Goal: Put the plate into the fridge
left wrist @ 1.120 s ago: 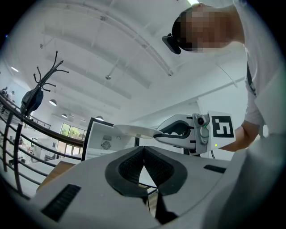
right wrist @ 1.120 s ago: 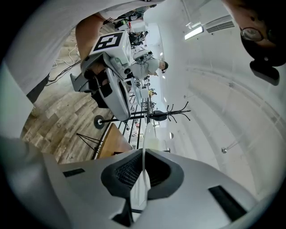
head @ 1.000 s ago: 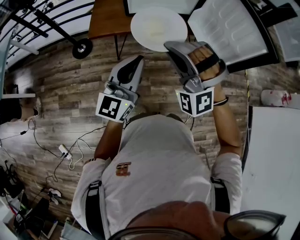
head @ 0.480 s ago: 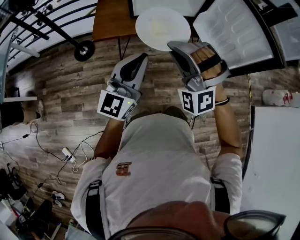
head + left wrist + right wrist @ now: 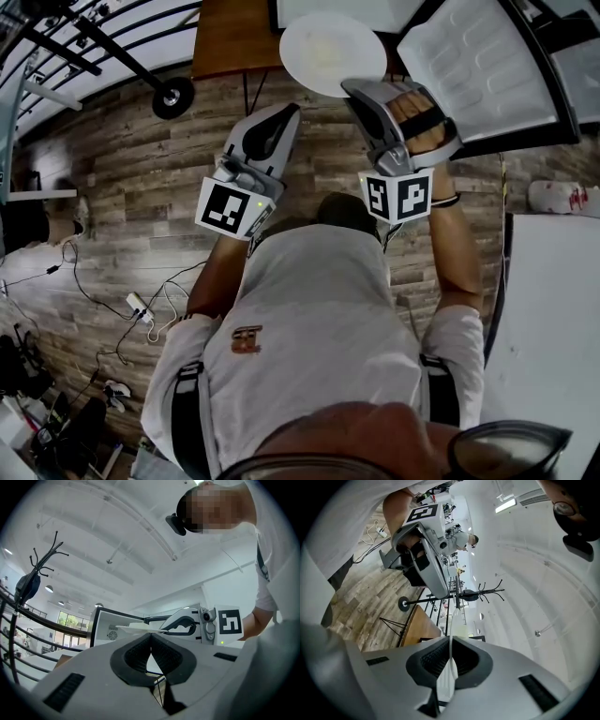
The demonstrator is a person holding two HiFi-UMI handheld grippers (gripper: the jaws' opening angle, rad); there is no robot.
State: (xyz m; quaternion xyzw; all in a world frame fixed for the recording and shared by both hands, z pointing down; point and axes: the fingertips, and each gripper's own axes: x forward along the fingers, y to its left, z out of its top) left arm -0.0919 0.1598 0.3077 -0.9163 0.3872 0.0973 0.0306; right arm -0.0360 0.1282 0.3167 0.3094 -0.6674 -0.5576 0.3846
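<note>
Clamps round white plate (image 5: pixel 330 49) by its rim in right gripper (image 5: pixel 351 87), aloft just beside open white fridge door (image 5: pixel 473 66), seemingly above brown wooden bench (image 5: pixel 230 39). Holds left gripper (image 5: pixel 292 112) pressed together, empty, alongside.

One plate (image 5: pixel 333 52), one fridge (image 5: pixel 478 66), one wooden table (image 5: pixel 230 37), two hand-held grippers (image 5: pixel 289 112) (image 5: pixel 358 89).

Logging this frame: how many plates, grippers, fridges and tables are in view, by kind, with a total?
Plate: 1
Grippers: 2, the left gripper and the right gripper
Fridge: 1
Wooden table: 1
Total: 5
</note>
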